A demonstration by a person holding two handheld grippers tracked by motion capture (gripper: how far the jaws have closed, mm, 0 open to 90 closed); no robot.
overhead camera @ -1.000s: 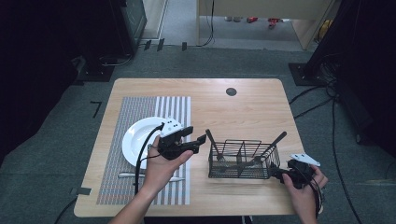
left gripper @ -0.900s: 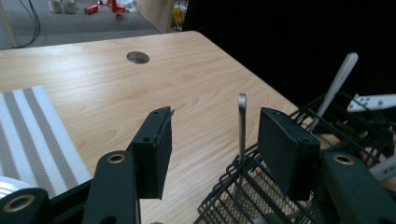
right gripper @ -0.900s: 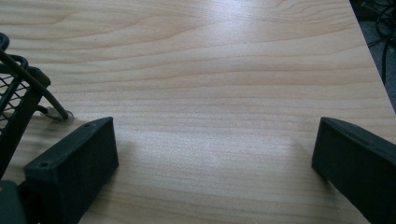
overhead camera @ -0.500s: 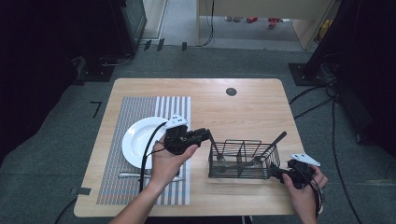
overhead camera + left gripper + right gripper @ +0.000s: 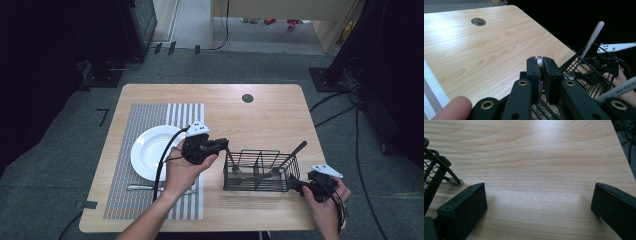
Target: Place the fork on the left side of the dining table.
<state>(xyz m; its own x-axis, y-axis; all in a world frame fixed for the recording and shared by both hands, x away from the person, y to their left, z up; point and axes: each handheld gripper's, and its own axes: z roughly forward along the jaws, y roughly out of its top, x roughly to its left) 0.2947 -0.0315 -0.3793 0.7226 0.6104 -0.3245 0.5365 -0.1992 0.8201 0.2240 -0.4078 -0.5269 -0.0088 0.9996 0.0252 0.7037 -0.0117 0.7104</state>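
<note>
A black wire cutlery basket stands on the wooden table, right of a white plate. My left gripper hovers over the basket's left end. Its jaws have just been closing and are now shut on the silver handle of a utensil that stands in the basket. A second silver utensil leans out of the basket's right end. My right gripper rests low beside the basket's right corner, jaws wide open with bare table between them.
The plate sits on a striped placemat, with a piece of cutlery lying below it. A round cable hole is near the table's far edge. A third utensil handle slants across the basket.
My left gripper has moved right from above the plate's edge to the basket's left end and closed its jaws on the utensil handle. The right gripper has stayed put.
</note>
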